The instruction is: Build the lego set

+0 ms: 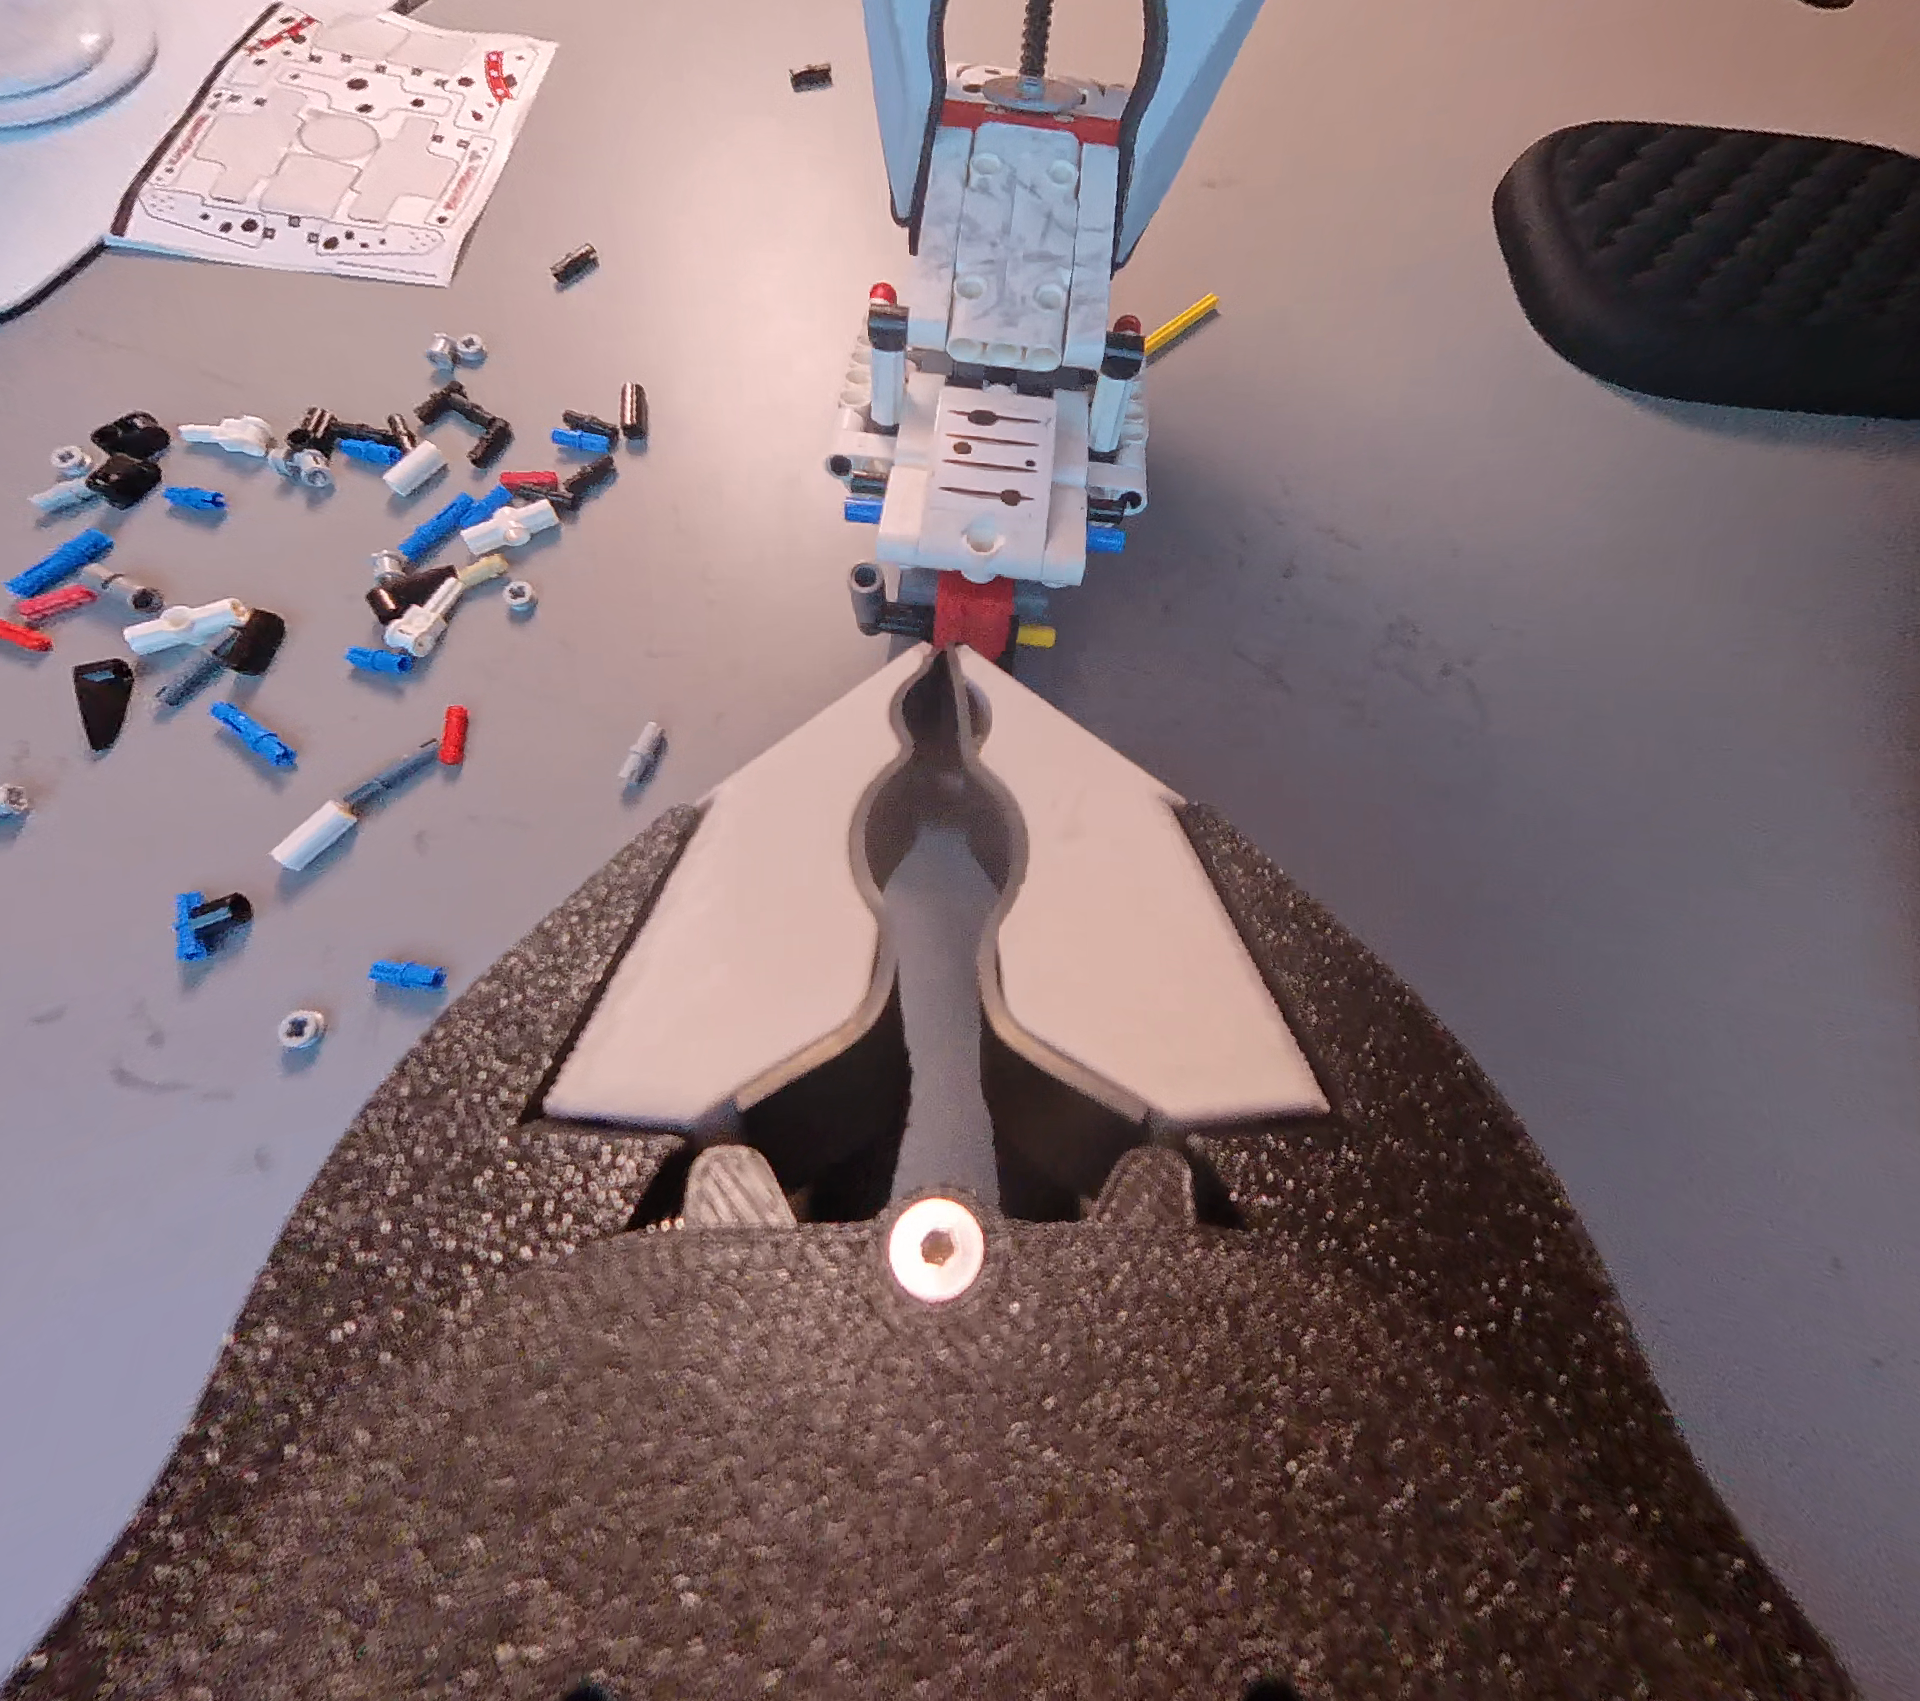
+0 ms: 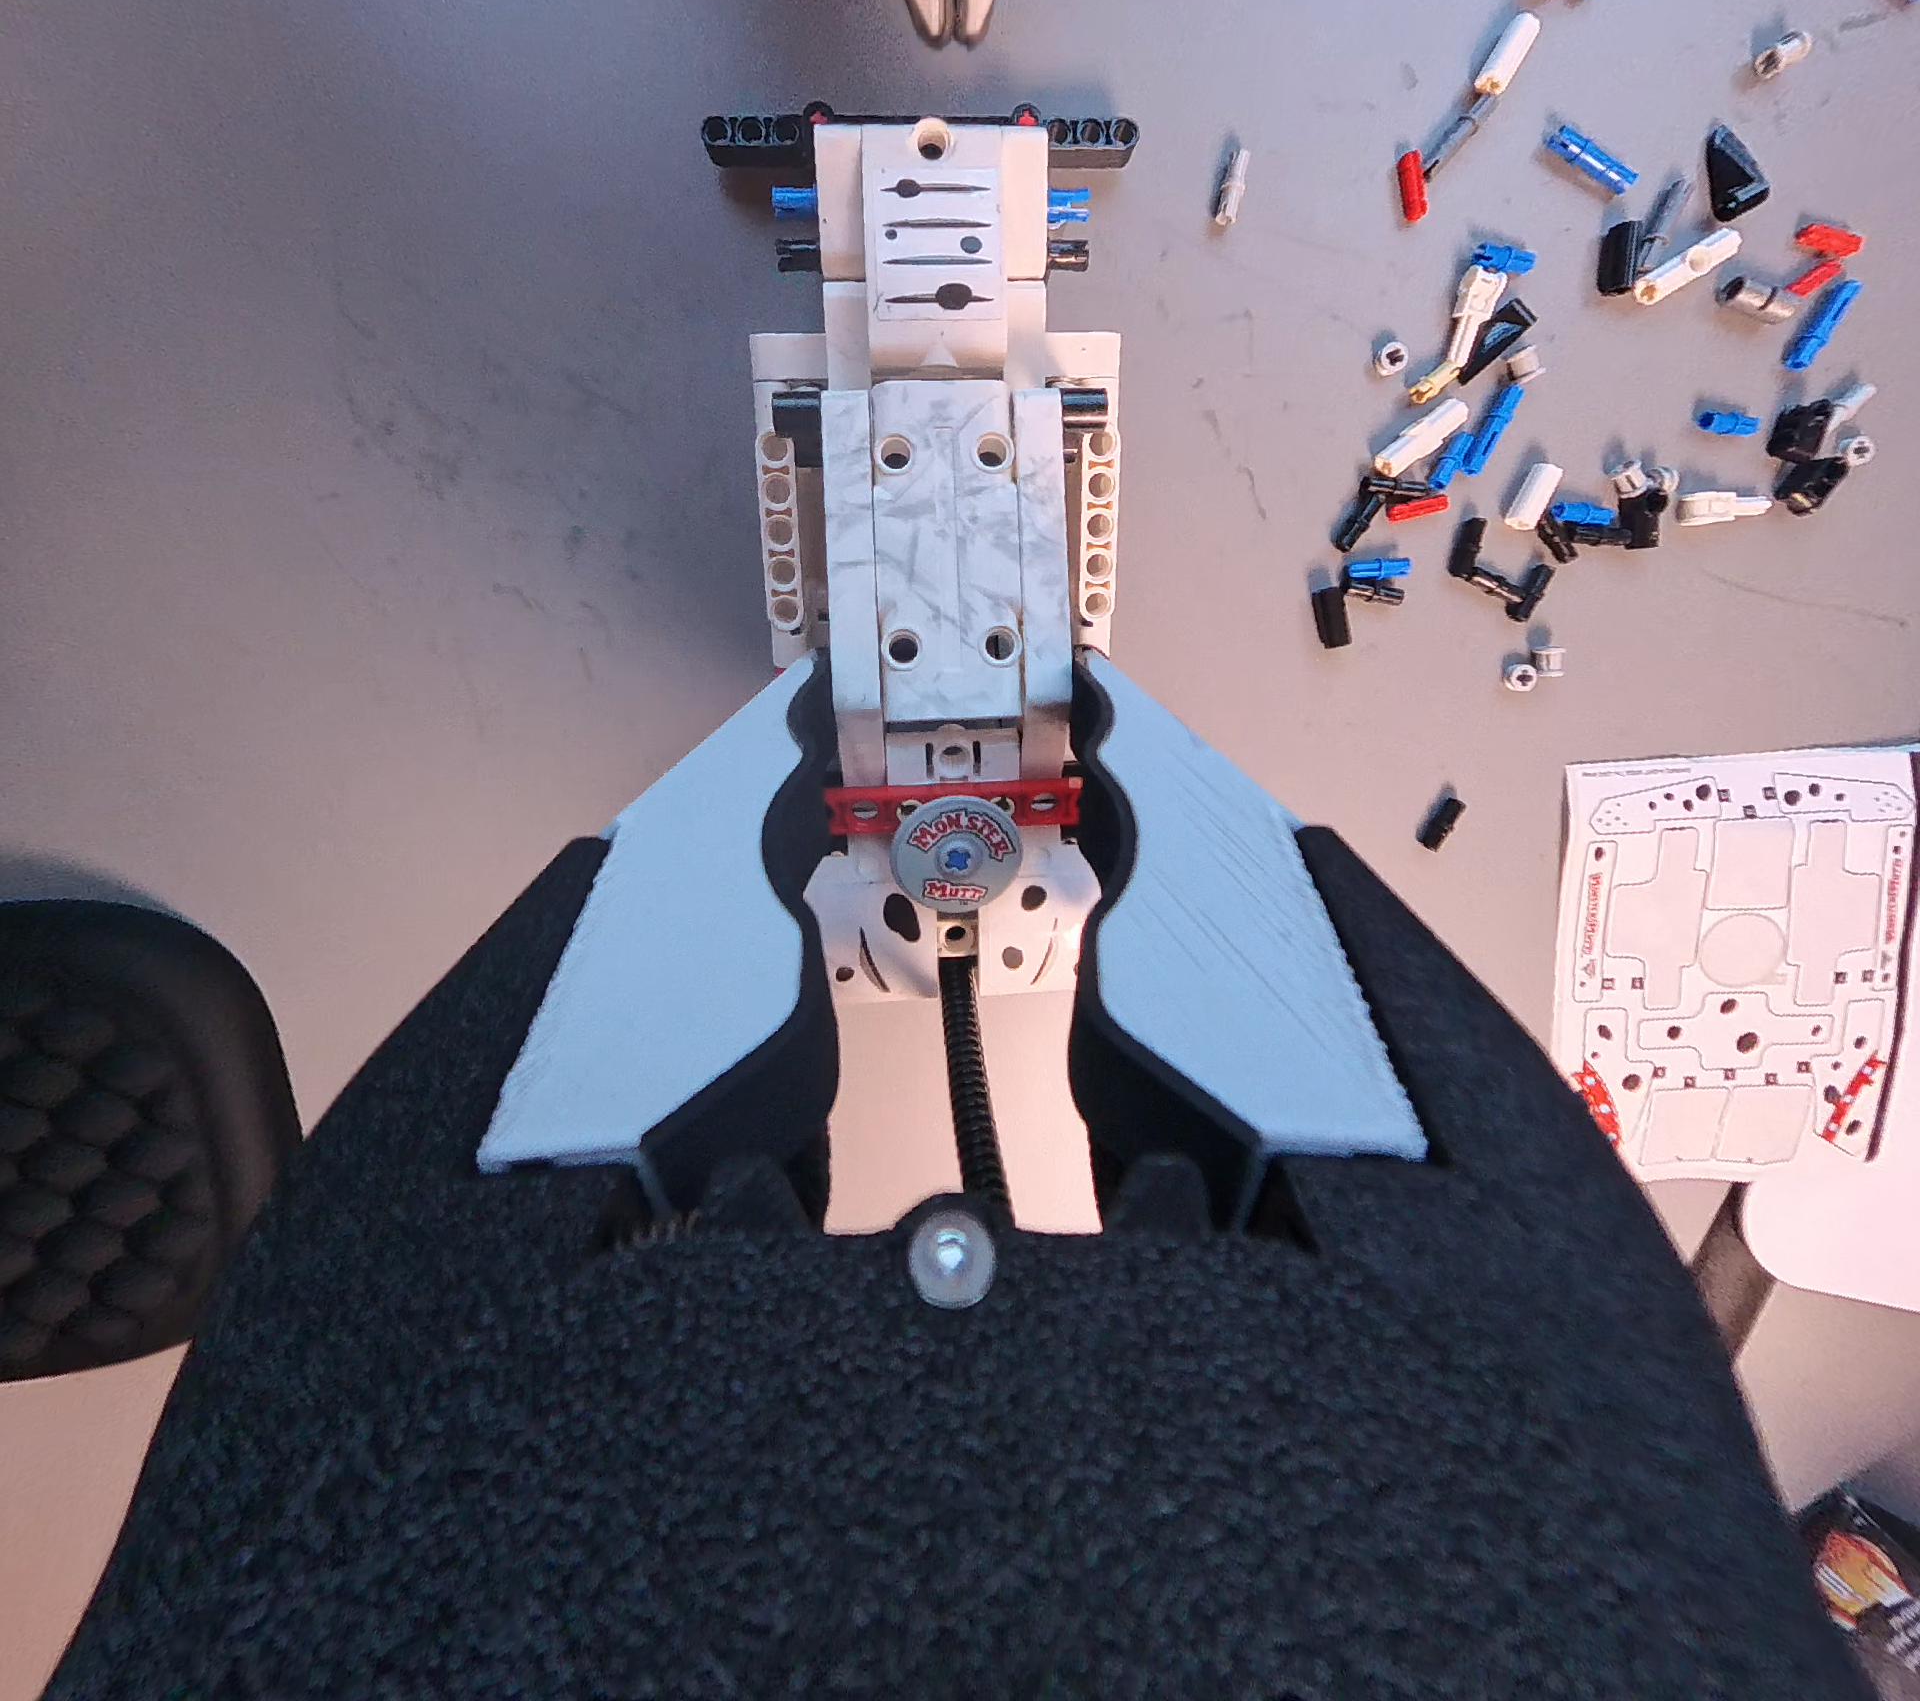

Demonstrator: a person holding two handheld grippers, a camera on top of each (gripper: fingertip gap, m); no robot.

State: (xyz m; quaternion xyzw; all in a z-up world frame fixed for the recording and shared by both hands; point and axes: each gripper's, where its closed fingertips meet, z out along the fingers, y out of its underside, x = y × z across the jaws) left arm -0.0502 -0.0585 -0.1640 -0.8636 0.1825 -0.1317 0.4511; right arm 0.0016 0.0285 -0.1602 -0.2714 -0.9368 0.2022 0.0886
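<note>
The partly built Lego truck body (image 2: 948, 446) is judged light but fragile: stiff along its white frame, while clipped panels, protruding pins and the small red lamps could be popped off by a squeeze or a twist. Hold is best taken on the solid side walls of the rear block, as is done now, not on the stickered panels or pins.

It rests on the grey worktop (image 2: 364, 301), between the two grippers. The right gripper (image 2: 948, 695) has its fingers spread around the rear end and pressed against both sides, pinching it just beside the red cross beam and round badge. The left gripper (image 1: 940, 664) has its fingers pressed together, tips at the red piece at the model's front end; whether anything is pinched cannot be told.

The model is mostly white, with scuffed marbled panels, a slotted grille sticker, black spots at the rear, and blue and black pins along the sides. Loose parts (image 1: 312, 571) lie scattered well apart, near a sticker sheet (image 1: 332, 145).
</note>
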